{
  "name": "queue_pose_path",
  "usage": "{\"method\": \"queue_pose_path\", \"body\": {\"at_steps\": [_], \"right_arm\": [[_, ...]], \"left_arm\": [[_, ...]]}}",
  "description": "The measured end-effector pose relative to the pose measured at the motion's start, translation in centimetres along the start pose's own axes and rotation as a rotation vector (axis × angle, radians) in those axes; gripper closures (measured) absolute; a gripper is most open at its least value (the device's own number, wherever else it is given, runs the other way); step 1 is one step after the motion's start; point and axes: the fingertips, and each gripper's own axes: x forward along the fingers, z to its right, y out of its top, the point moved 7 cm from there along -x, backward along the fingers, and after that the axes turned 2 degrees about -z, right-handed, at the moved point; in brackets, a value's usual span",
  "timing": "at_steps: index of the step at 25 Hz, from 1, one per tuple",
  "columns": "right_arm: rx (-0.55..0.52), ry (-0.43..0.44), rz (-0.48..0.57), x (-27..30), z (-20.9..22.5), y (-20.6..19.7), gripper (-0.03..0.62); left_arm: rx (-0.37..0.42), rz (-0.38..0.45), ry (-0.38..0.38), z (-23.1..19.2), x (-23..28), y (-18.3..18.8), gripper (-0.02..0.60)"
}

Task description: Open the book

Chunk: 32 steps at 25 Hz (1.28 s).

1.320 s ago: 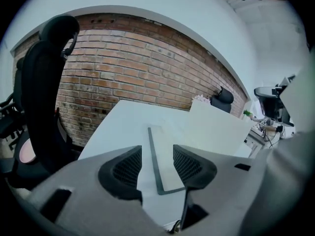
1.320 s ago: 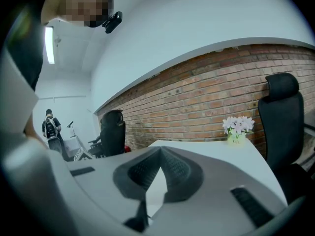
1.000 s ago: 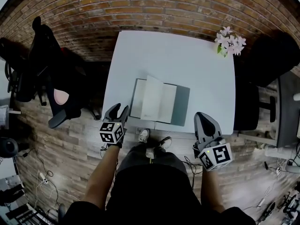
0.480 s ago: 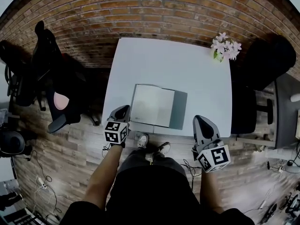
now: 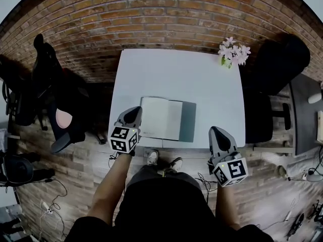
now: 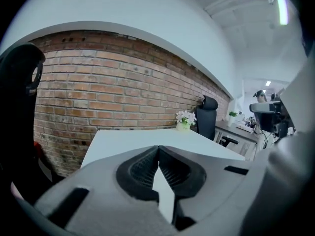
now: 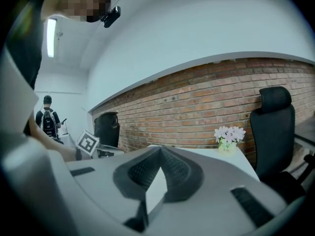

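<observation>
White table [image 5: 176,69] fills the middle of your head view, and the book [image 5: 160,118] lies open and flat on it, close to the front edge and left of centre. Its pale pages face up, with a strip of grey-green cover showing along their right side. Its longer side runs roughly along the table's front edge, and its side edges point away from you toward the brick wall [image 5: 151,14], slightly skewed. Your left gripper [image 5: 133,113] hangs just beside the book's left edge. Your right gripper [image 5: 217,132] sits at the front edge, well apart from the book on its right.

Left gripper view: the jaws have just been closing and now meet tip to tip with nothing between them, aimed over the table toward the flowers [image 6: 186,118].

Right gripper view: your jaws are pressed together here too, empty, pointing across the table.
</observation>
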Motion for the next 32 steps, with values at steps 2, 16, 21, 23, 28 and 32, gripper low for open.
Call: {"method": "queue_pose_path", "body": {"at_steps": [2, 16, 21, 23, 28, 32], "right_arm": [[-0.004, -0.006, 0.007, 0.1, 0.1, 0.2, 0.582], [-0.035, -0.025, 0.046, 0.6, 0.3, 2.6, 0.582], [-0.074, -0.037, 0.067, 0.6, 0.3, 4.2, 0.582], [-0.090, -0.048, 0.087, 0.4, 0.3, 5.0, 0.582], [-0.111, -0.087, 0.140, -0.8, 0.8, 6.7, 0.582], [-0.122, -0.131, 0.213, -2.3, 1.1, 8.6, 0.582]], "left_arm": [[0.028, 0.033, -0.010, 0.4, -0.1, 1.8, 0.557], [0.182, 0.292, -0.051, 2.2, -5.3, 13.2, 0.558], [0.220, 0.387, -0.052, 3.0, -8.6, 16.1, 0.558], [0.243, 0.420, -0.048, 3.5, -10.0, 17.0, 0.557], [0.286, 0.490, -0.041, 4.4, -13.4, 18.4, 0.557], [0.279, 0.526, -0.009, 4.3, -15.9, 18.3, 0.557]]}}
